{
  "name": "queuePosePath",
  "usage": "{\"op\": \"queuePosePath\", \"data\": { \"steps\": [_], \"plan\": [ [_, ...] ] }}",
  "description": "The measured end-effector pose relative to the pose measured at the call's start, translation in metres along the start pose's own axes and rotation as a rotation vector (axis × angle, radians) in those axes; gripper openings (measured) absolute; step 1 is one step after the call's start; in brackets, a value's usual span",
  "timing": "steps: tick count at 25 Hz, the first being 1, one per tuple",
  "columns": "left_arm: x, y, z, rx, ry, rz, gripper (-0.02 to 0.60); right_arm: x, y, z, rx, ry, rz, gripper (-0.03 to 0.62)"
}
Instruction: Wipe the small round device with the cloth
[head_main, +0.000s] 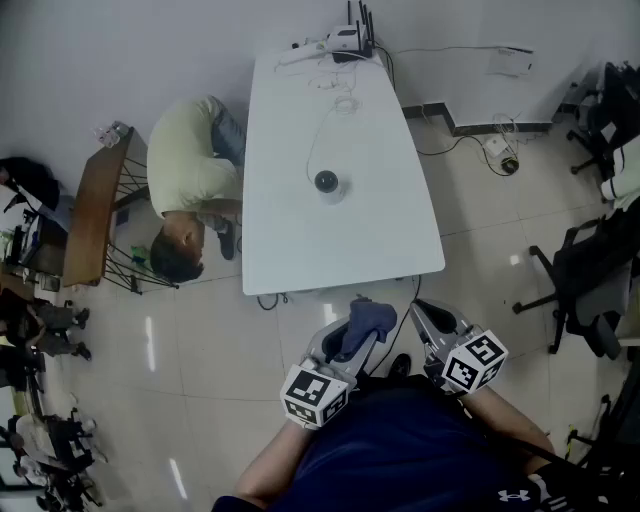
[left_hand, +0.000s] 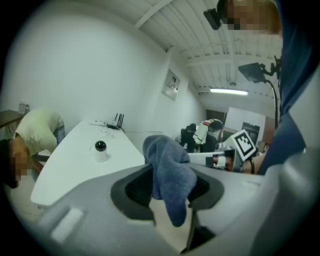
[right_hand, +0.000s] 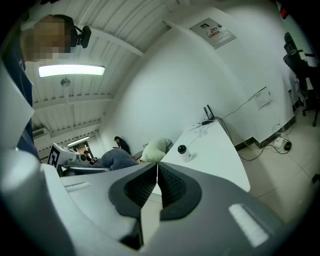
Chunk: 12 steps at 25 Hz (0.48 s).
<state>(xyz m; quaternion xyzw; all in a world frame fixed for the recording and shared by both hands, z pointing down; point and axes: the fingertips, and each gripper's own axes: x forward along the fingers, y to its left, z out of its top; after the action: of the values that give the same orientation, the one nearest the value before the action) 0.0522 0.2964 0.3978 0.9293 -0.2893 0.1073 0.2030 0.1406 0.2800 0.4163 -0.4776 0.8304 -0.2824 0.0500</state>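
Round device (head_main: 327, 184) mid white table (head_main: 400, 230); tiled floor (head_main: 220, 350), office chairs (head_main: 590, 290) rt.

Side by side and tipped slightly downward, the left gripper (head_main: 360, 326) pinches the cloth (head_main: 372, 315) between its jaws, while the right gripper (head_main: 424, 311) has its jaws pressed together.

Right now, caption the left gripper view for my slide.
Left tongs shut on the cloth, facing the device on the table.
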Motion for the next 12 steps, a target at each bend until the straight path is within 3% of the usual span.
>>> {"op": "queuePosePath", "data": {
  "steps": [5, 8, 10, 12],
  "plan": [
    [0.008, 0.041, 0.018, -0.016, -0.030, 0.018, 0.150, 0.032, -0.012, 0.008, -0.021, 0.007, 0.011, 0.090],
    [0.012, 0.078, 0.033, -0.053, -0.062, 0.001, 0.150, 0.060, 0.001, 0.025, 0.035, -0.033, 0.123, 0.147],
    [0.016, 0.103, 0.045, -0.099, -0.086, -0.043, 0.150, 0.086, 0.014, 0.040, 0.128, -0.061, 0.222, 0.209],
    [0.023, 0.125, 0.060, -0.143, -0.108, -0.107, 0.150, 0.113, 0.019, 0.055, 0.203, -0.082, 0.267, 0.274]
  ]
}}
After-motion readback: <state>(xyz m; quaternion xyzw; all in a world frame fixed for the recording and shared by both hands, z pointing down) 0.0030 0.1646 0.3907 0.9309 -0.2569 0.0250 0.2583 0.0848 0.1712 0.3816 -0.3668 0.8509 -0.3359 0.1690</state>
